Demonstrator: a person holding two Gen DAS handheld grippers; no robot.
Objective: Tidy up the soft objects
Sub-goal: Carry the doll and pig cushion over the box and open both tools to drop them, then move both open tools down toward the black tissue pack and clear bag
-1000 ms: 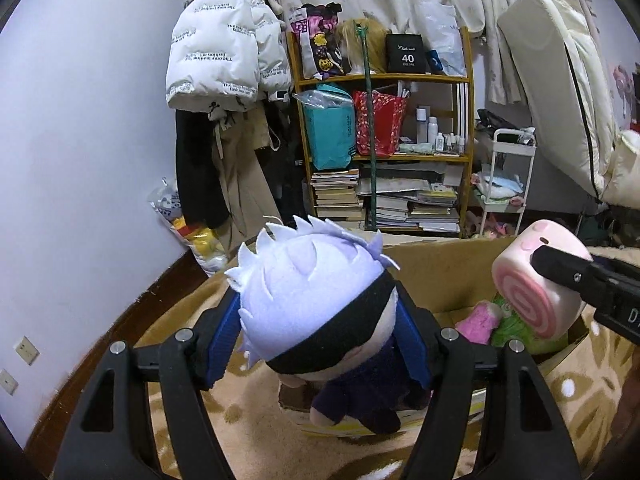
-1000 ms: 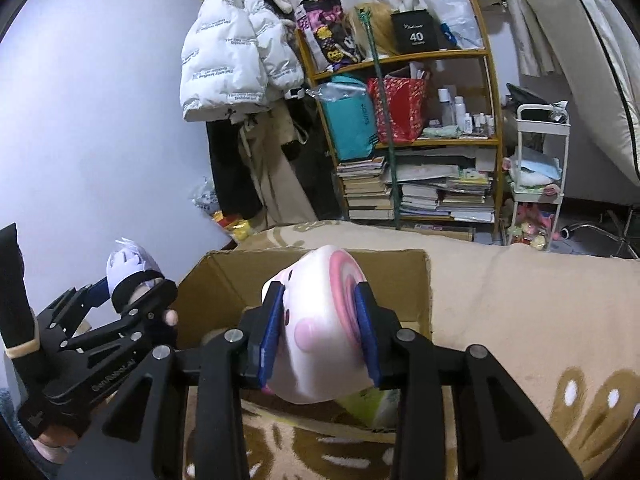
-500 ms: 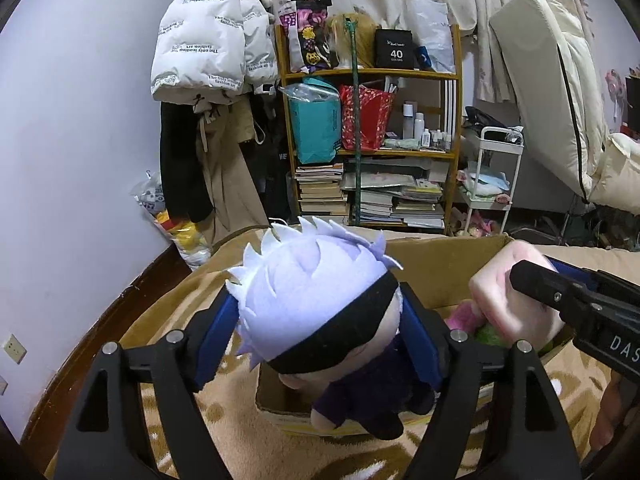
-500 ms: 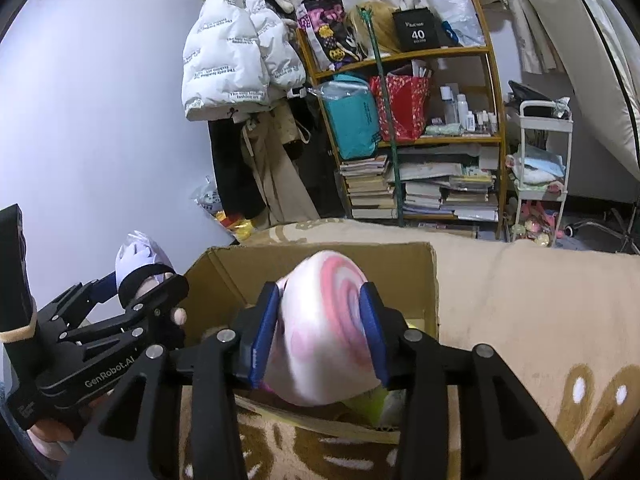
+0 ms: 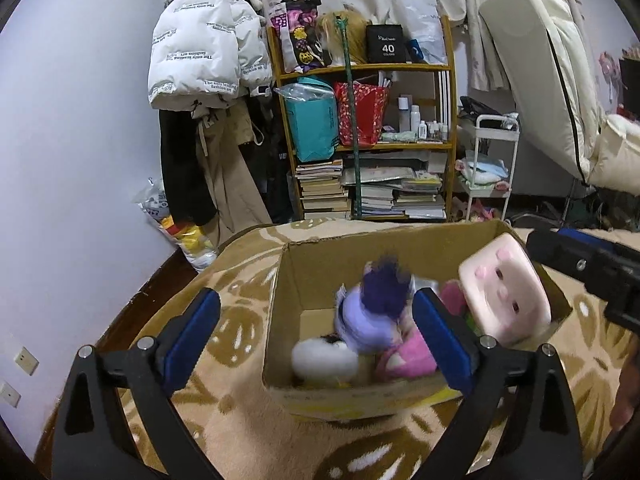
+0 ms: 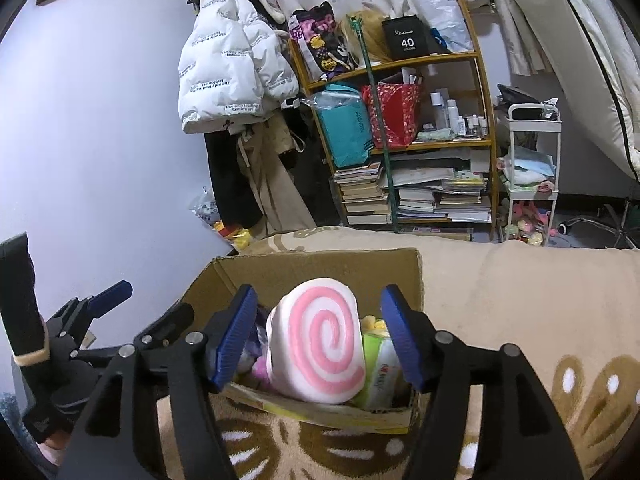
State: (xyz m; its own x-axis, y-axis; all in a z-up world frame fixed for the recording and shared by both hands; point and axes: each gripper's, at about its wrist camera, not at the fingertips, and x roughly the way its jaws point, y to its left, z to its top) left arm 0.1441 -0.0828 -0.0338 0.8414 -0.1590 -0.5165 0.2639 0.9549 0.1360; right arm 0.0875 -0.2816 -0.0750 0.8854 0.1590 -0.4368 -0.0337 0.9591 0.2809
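Note:
A cardboard box (image 5: 312,260) stands on the patterned blanket. The white-haired doll (image 5: 372,312) lies blurred inside it, head down, beside a white plush (image 5: 324,358) and a pink plush (image 5: 408,354). My left gripper (image 5: 320,340) is open and empty over the box's near left side. The pink swirl roll plush (image 6: 320,344) rests in the box (image 6: 320,268) on a green packet (image 6: 380,368). It also shows in the left wrist view (image 5: 504,292). My right gripper (image 6: 320,336) is open around the roll, pads apart from it.
A wooden shelf (image 5: 368,140) with books and bags stands behind. Coats (image 5: 200,64) hang on the left wall. A white cart (image 5: 492,168) and an upended mattress (image 5: 560,80) are at the right. The beige blanket (image 6: 520,280) spreads to the right.
Both grippers have opened. The doll has dropped from the left gripper into the box. The swirl roll has left the right gripper and settled in the box.

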